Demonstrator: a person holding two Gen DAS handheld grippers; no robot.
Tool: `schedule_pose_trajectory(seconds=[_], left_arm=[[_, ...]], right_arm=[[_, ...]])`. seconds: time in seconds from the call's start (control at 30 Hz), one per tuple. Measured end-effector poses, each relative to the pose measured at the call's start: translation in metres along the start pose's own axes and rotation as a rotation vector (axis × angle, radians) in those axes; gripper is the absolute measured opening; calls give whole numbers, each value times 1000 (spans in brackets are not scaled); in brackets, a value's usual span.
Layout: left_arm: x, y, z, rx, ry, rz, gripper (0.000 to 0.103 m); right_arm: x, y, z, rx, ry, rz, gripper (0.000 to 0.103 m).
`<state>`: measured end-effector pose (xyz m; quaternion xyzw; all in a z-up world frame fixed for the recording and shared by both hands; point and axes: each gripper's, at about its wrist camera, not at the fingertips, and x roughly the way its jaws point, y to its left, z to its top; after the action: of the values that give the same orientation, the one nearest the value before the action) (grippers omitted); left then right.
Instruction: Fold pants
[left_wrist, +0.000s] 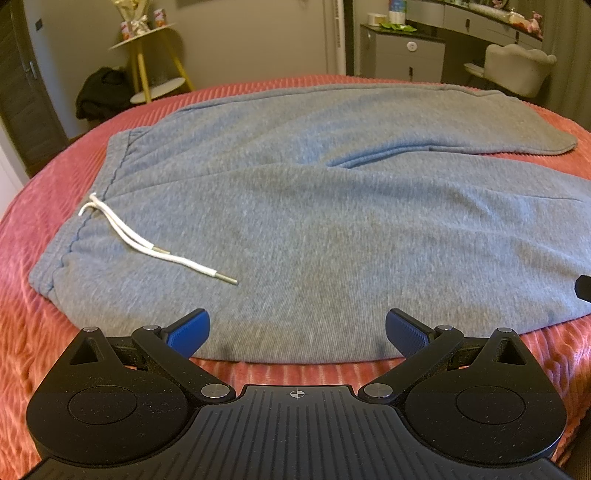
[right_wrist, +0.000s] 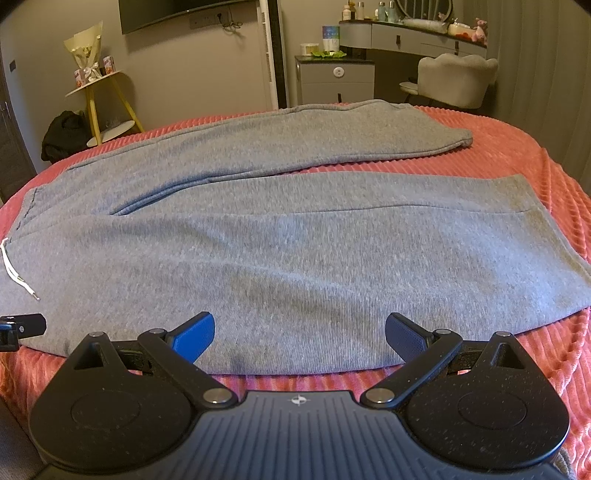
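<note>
1. Two grippers nearest, both at 6 o'clock of their own views: left gripper (left_wrist: 297, 332) and right gripper (right_wrist: 300, 336), each with blue pads (left_wrist: 190, 330) spread wide, holding nothing, poised just short of the near hem line.
2. Just beyond, at 12 o'clock from the jaws: near edge of the grey pants (right_wrist: 280, 266), flat on the coral bedspread (right_wrist: 535, 354); no grip taken yet.
3. Further out, at 9 to 10 o'clock in the left view: waistband (left_wrist: 70, 243) with white drawstring (left_wrist: 147, 245) lying loose on top.
4. Farther still, toward 1 o'clock: far leg (right_wrist: 332, 136) splayed apart from the near leg (right_wrist: 424, 236), a strip of bedspread between the cuffs.
5. Judged overall: zero folds made; legs to be brought together, then folded lengthwise — whole job left.
</note>
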<state>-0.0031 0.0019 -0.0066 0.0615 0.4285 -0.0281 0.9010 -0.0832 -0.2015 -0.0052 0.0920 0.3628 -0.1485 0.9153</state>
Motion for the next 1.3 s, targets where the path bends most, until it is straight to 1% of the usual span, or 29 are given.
schedule_pose_trajectory(seconds=[0.47, 0.57, 0.73, 0.8, 0.87, 0.97, 1.07, 1.13, 1.17, 1.23, 1.3], left_arm=[[-1, -1, 2, 5, 9, -5, 103], [-2, -1, 2, 2, 6, -8, 103], [-3, 0, 3, -3, 5, -17, 103], [-2, -3, 3, 8, 13, -15, 103], [-1, -5, 4, 18, 15, -20, 103], [1, -7, 6, 21, 30, -53, 103], [8, -7, 11, -1, 71, -98, 103], [14, -9, 19, -26, 84, -103, 103], [18, -11, 24, -36, 85, -95, 103], [26, -16, 42, -56, 73, -51, 103], [34, -21, 66, -73, 25, 5, 103]], right_arm=[[0, 5, 1, -30, 5, -3, 99], [0, 5, 1, -27, 6, 12, 99], [-6, 7, 1, -30, -40, 22, 99], [-6, 8, 2, -30, -39, 23, 99], [-2, 6, 4, -19, -20, 32, 99], [7, 3, 8, 2, 21, 41, 99], [23, -7, 18, 37, 83, 47, 99], [39, -16, 26, 63, 125, 43, 99], [47, -20, 31, 74, 141, 39, 99], [67, -29, 40, 84, 176, 24, 99], [84, -36, 47, 80, 195, -17, 99]])
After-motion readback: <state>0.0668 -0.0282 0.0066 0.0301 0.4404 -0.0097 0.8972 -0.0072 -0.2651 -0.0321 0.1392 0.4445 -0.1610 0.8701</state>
